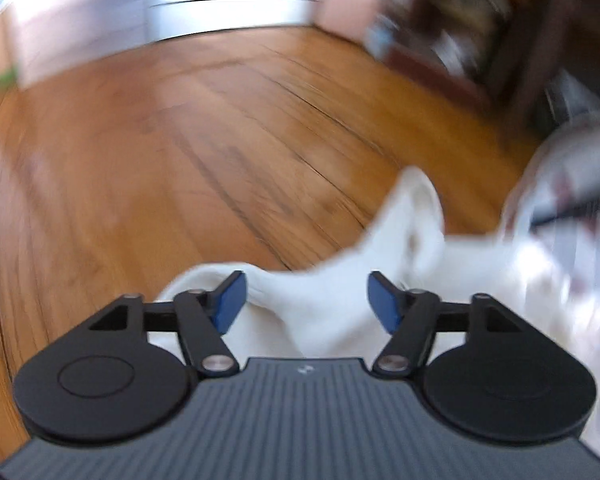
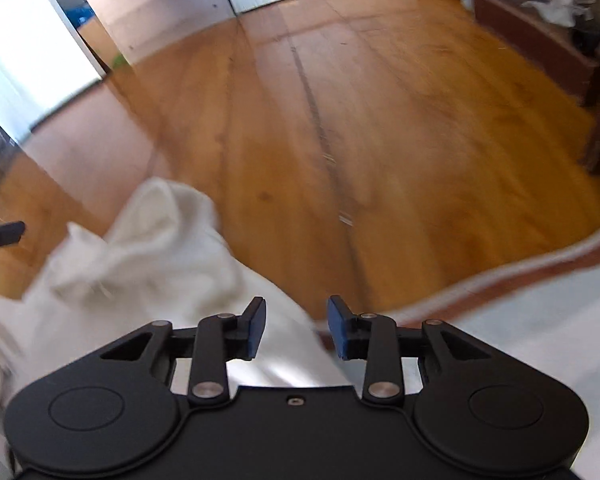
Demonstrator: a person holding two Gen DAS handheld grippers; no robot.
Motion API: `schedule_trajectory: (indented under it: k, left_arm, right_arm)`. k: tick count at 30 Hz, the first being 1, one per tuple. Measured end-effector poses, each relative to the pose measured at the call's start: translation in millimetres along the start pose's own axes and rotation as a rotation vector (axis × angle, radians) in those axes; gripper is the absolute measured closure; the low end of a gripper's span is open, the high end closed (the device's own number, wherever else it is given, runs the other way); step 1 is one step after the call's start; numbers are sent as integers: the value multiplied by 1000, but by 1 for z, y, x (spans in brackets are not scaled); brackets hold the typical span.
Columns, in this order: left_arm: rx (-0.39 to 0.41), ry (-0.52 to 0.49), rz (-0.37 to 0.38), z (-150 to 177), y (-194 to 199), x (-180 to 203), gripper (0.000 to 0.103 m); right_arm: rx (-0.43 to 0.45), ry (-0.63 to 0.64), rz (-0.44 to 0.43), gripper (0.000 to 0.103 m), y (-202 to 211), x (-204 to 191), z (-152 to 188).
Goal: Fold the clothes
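1. Left gripper point(image 1: 306, 300): jaws are standing wide apart, the blue pads point(image 1: 230, 304) angled outward; a ridge of the white garment point(image 1: 340, 280) is running through the gap between them, but the pads are not pressing on it, so nothing is being held

2. Right gripper point(image 2: 296, 328): jaws are also standing apart, somewhat narrower than the left pair; the white garment point(image 2: 152, 256) is lying under and between the fingers point(image 2: 254, 330), with its edge passing through the gap; whether a pad is brushing the cloth cannot be told, and no grip is showing

3. White garment: it is lying crumpled and bunched in front of both grippers, one rounded fold standing up from the heap; in the left wrist view it is spreading from the jaws off to the right, in the right wrist view from the jaws off to the left

4. Pale surface with a reddish border point(image 2: 520, 280): it is lying beneath the right gripper and extending to the right, its edge meeting the wooden floor point(image 2: 380, 120)

5. Wooden floor point(image 1: 180, 140): it is stretching beyond the garment in both views, blurred

6. Dark wooden shelf unit point(image 2: 540, 32): it is standing at the far right, with a crumpled white item point(image 2: 560, 0) resting on its lower level

7. Dark tip of the left gripper point(image 2: 2, 234): it is showing at the left edge of the right wrist view, near the garment
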State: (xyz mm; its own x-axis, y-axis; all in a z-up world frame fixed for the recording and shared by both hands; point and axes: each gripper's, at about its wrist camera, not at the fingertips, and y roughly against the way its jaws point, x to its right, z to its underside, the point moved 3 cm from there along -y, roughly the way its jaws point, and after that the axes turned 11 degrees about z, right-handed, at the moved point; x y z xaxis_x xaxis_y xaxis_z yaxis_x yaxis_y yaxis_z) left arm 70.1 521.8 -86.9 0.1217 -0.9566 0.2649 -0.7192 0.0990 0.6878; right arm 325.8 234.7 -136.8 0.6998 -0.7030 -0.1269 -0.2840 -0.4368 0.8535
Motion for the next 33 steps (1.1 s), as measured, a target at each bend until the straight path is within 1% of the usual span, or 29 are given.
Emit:
schedule_trajectory:
  k: [1, 2, 4, 6, 7, 8, 9, 10, 13, 15, 16, 17, 19, 20, 21, 22, 23, 24, 25, 27, 28, 29, 30, 32, 33]
  left_arm:
    - [-23, -24, 17, 1, -11, 11, 24]
    - [-44, -43, 37, 1, -22, 22, 17]
    - [-83, -36, 70, 2, -46, 36, 16]
    - [-123, -60, 9, -5, -76, 35, 17]
    - [-144, -72, -24, -8, -91, 35, 24]
    - [-170, -92, -61, -9, -100, 33, 66]
    - [-192, -81, -78, -16, -108, 26, 89]
    - [-213, -67, -94, -23, -115, 20, 89]
    - [-195, 8, -59, -44, -117, 6, 89]
    - [-190, 62, -77, -48, -128, -3, 88]
    - [-188, 89, -87, -49, -133, -7, 86]
    - [-178, 134, -94, -49, -135, -13, 82]
    - [-157, 226, -106, -48, -139, -23, 80]
    - [-145, 219, -142, -49, -135, -21, 78]
    - [-125, 161, -226, -51, -129, -14, 78]
    - [-104, 98, -314, -54, -122, -8, 78]
    - [-73, 48, -371, -59, -111, -2, 80]
    - [-40, 0, -423, -65, -100, 4, 80]
    - [-20, 4, -358, -67, -88, 11, 78]
    - [2, 29, -204, -69, -67, 28, 75]
    - [4, 44, -129, -69, -59, 38, 73]
    - [3, 38, -91, -66, -53, 51, 68]
    - [1, 23, -64, -62, -51, 67, 64]
    - [-1, -10, -12, -51, -47, 98, 59]
    - [-11, -7, 23, -44, -50, 112, 58]
  right_arm:
    - [-2, -11, 6, 64, 5, 8, 7]
    - [-6, -33, 6, 64, 9, 15, 16]
    - [-13, -66, 2, 64, 13, 29, 32]
    - [-28, -77, 9, 64, 13, 39, 48]
    - [-42, -66, 19, 64, 12, 39, 54]
    - [-56, -49, 32, 64, 10, 40, 59]
    - [-74, -32, 43, 64, 9, 41, 66]
    - [-95, -16, 48, 64, 9, 41, 73]
    - [-131, 42, 41, 64, 15, 46, 89]
    - [-158, 73, 25, 64, 23, 51, 99]
    - [-189, 87, 18, 63, 24, 54, 104]
    - [-238, 98, 11, 61, 24, 57, 111]
    - [-326, 120, 6, 61, 25, 65, 125]
    - [-337, 134, 35, 60, 28, 69, 132]
    - [-330, 151, 72, 60, 34, 73, 139]
    - [-324, 151, 90, 59, 40, 78, 145]
    - [-326, 127, 99, 58, 45, 85, 151]
    - [-331, 97, 104, 58, 51, 93, 157]
    - [-338, 52, 103, 58, 56, 100, 164]
    - [-317, -20, 111, 55, 66, 111, 177]
    - [-306, -46, 133, 45, 68, 115, 184]
    - [-296, -73, 154, 35, 69, 119, 191]
    - [-288, -98, 178, 34, 70, 122, 198]
    - [-273, -128, 211, 35, 64, 122, 210]
    - [-255, -141, 216, 41, 61, 120, 215]
